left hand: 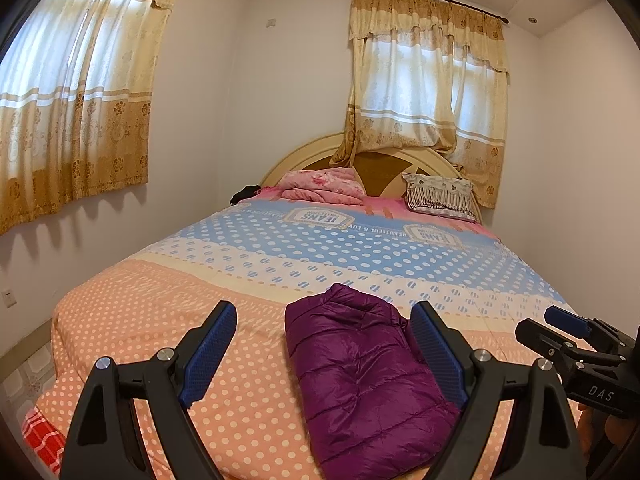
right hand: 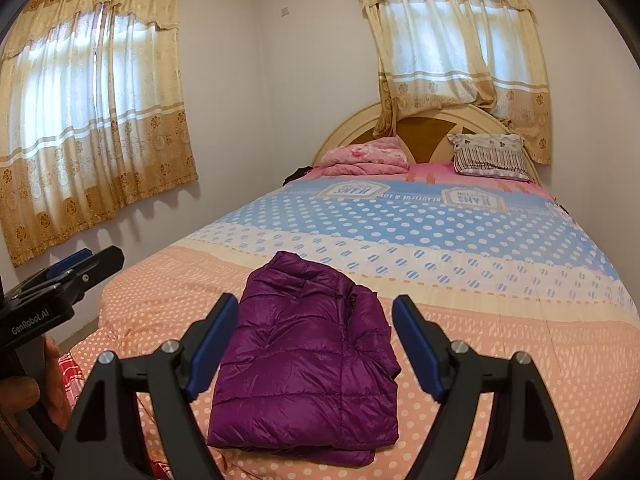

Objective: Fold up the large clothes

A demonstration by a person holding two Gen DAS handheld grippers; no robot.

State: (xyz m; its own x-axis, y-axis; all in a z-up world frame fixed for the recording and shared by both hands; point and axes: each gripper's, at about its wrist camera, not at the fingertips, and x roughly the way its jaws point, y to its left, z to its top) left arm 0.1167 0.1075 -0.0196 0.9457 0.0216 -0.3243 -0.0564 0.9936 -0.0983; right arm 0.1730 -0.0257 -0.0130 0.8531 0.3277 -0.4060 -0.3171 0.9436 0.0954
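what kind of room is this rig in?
A home bedroom, most likely: a wide bed under a polka-dot peach and blue bedspread, a striped pillow against the arched beige headboard, and gold floral curtains. A folded purple puffer jacket lies on the bed.

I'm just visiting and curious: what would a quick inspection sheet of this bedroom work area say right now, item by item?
Surface: bed under a dotted peach, cream and blue quilt, spread flat.
Job's things: purple puffer jacket lies folded into a compact bundle near the foot of the bed.
Clutter: pink bundled blanket and patterned pillow by the headboard; a dark item at the far left edge, too small to identify.
Grippers: left hand-held gripper and right hand-held gripper are both open, empty, held above the jacket.
Cables: nothing seen.
Surroundings: white walls, two windows with drawn beige curtains, arched headboard.
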